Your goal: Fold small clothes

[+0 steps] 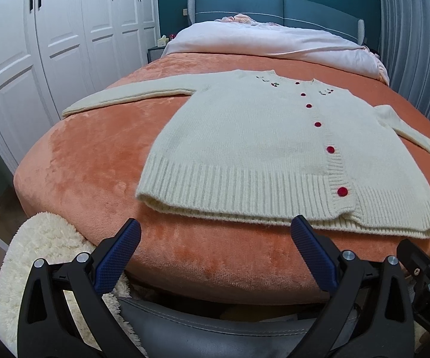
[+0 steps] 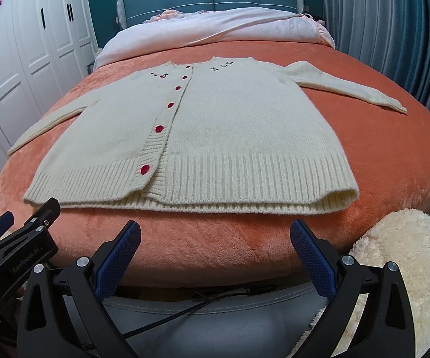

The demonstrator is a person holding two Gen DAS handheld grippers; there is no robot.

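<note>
A small cream knit cardigan [image 1: 259, 137] with red buttons lies flat, face up, on an orange blanket [image 1: 95, 155], both sleeves spread sideways, hem toward me. It also shows in the right wrist view [image 2: 215, 125]. My left gripper [image 1: 215, 235] is open and empty, just short of the hem, over the bed's near edge. My right gripper [image 2: 215, 235] is open and empty, just short of the hem's middle. The left gripper's body shows at lower left of the right wrist view [image 2: 21, 238].
The bed's orange blanket [image 2: 379, 137] runs back to a pale pink duvet [image 1: 274, 41] and blue headboard [image 1: 274, 6]. White wardrobe doors [image 1: 50, 44] stand left, grey curtains [image 2: 379, 29] right. A fluffy cream cushion [image 2: 403, 268] and grey padded edge [image 2: 215, 322] lie below the bed.
</note>
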